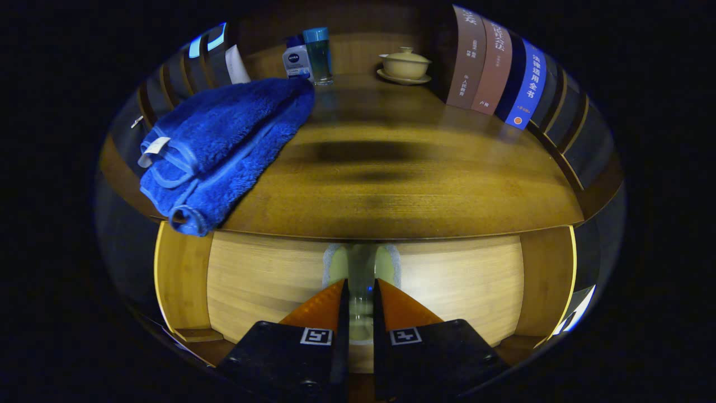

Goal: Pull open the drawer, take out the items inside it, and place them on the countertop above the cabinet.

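Note:
The drawer (464, 280) stands pulled out below the countertop (403, 190), its pale wooden inside showing between two side walls. My gripper (361, 302) is down inside it, its fingers drawn close on a clear glass tumbler (361, 268) that stands upright between them. Behind the glass, a yellow-green pad with a grey rim (389, 263) lies on the drawer's floor, partly hidden by the glass. A folded blue towel (224, 145) lies on the countertop's left part, one rolled end hanging over the front edge.
At the back of the countertop stand a small white bottle (295, 61), a blue-capped bottle (319, 53) and a lidded cream bowl on a saucer (404, 64). Upright books (492, 67) line the right side. The countertop's middle and right front are bare wood.

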Motion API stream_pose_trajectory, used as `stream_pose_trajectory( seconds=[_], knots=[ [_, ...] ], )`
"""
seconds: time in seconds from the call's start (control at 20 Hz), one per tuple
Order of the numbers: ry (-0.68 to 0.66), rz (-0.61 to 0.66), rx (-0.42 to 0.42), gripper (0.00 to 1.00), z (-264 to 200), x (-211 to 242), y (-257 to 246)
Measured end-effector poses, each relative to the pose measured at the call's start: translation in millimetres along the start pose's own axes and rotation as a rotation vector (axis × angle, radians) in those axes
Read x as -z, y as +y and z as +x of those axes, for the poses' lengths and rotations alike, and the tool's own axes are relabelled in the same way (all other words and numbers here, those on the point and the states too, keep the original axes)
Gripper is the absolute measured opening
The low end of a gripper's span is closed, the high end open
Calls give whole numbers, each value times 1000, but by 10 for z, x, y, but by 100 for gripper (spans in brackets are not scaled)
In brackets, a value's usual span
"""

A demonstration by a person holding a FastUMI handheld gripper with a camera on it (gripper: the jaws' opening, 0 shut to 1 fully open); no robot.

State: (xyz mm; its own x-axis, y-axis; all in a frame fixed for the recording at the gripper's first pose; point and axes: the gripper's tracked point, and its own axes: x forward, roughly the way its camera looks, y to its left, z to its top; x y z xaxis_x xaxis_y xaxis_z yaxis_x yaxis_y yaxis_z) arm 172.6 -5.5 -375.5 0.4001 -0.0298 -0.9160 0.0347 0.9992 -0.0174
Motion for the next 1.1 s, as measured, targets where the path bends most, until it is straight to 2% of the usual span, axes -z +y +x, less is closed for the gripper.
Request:
stream_pose_trajectory(
  seconds=[0.3, 0.6, 0.9, 1.1],
  knots=[
    [-114, 26, -26, 22, -572, -2, -21],
    [-297, 52, -43, 22, -1107, -521, -31],
    [-343, 58, -45, 23, -1020, -1242, -5],
    [-299, 52, -32, 22, -684, -1641, -32]
  ],
)
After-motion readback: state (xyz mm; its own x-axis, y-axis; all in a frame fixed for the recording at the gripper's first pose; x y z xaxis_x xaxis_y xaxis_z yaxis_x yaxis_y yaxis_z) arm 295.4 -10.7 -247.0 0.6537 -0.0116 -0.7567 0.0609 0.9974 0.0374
